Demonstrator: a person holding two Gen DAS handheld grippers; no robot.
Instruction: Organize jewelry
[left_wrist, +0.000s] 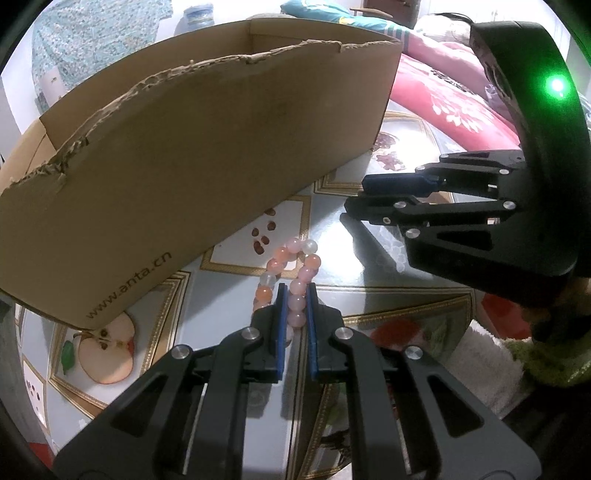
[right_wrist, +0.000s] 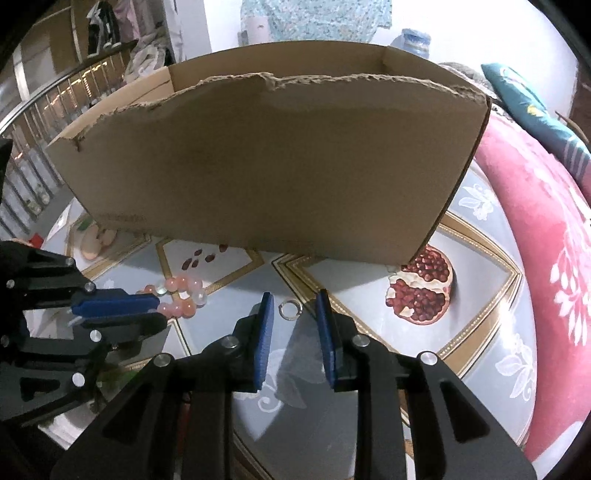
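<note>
A pink and white bead bracelet (left_wrist: 295, 273) lies on the patterned tabletop in front of an open cardboard box (left_wrist: 207, 155). My left gripper (left_wrist: 296, 291) is shut on one side of the bracelet, down at the table. The bracelet (right_wrist: 181, 295) and the left gripper (right_wrist: 122, 310) also show at the left of the right wrist view. My right gripper (right_wrist: 293, 297) is open, with a small silver ring (right_wrist: 290, 309) lying on the table between its fingertips. The right gripper (left_wrist: 354, 199) also shows at the right of the left wrist view.
The box (right_wrist: 273, 166) stands just behind both grippers, its torn rim above them. The tablecloth (right_wrist: 480, 295) has fruit prints. A red floral cushion (right_wrist: 546, 258) lies beyond the table's right edge.
</note>
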